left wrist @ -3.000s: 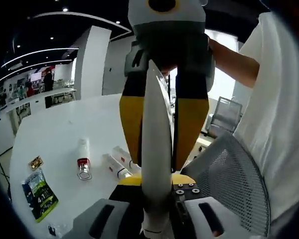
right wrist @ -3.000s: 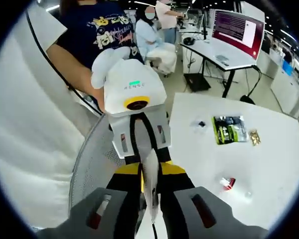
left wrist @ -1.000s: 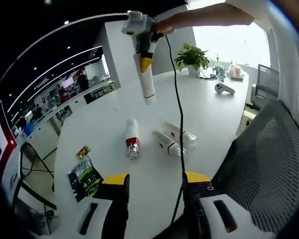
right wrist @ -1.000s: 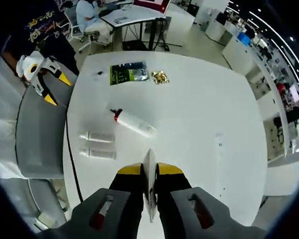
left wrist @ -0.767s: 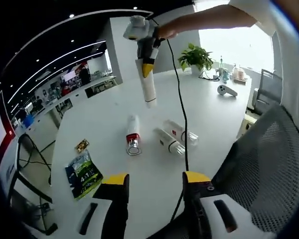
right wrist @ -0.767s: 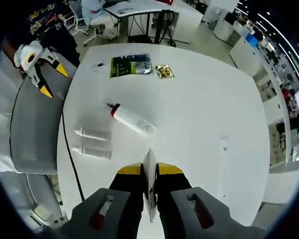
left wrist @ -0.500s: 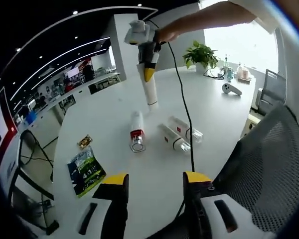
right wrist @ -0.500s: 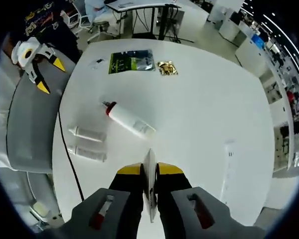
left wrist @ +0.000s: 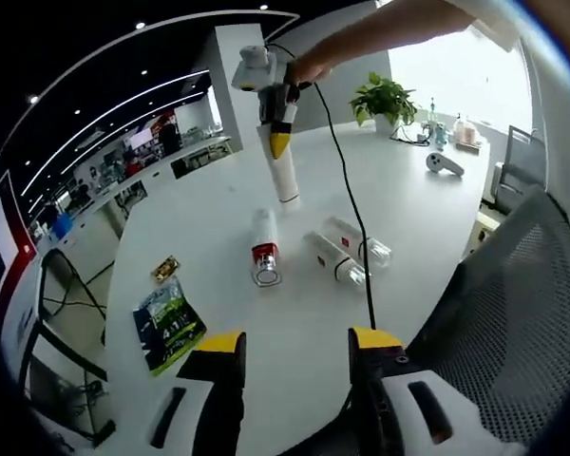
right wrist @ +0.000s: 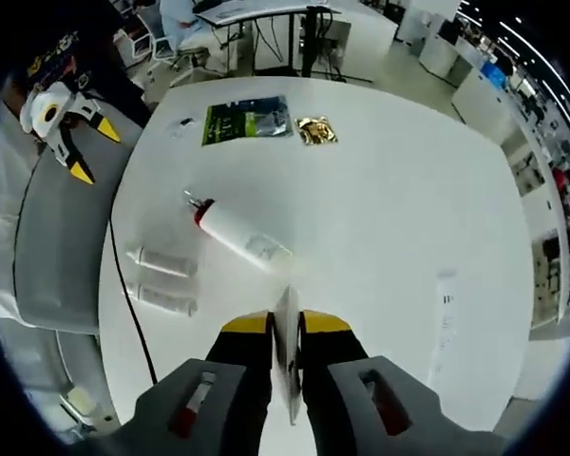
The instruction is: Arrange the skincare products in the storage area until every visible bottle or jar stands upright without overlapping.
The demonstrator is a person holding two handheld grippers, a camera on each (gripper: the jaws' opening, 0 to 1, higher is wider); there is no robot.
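My right gripper is shut on a white tube and holds it above the white table. From the left gripper view, that right gripper hangs over the table with the tube pointing down. A white bottle with a red collar lies flat just beneath it; in the right gripper view the bottle lies ahead of my jaws. Two small clear bottles lie side by side near it. My left gripper is open, with nothing in it, near the table's edge.
A green packet and a gold packet lie on the table's left part. A grey mesh chair back stands at the right. A black cable hangs over the small bottles. A potted plant and a white controller sit far off.
Three seconds ago both grippers were together at the tube. The right gripper has since carried it out over the table and down toward the red-collared bottle; the left stands open.
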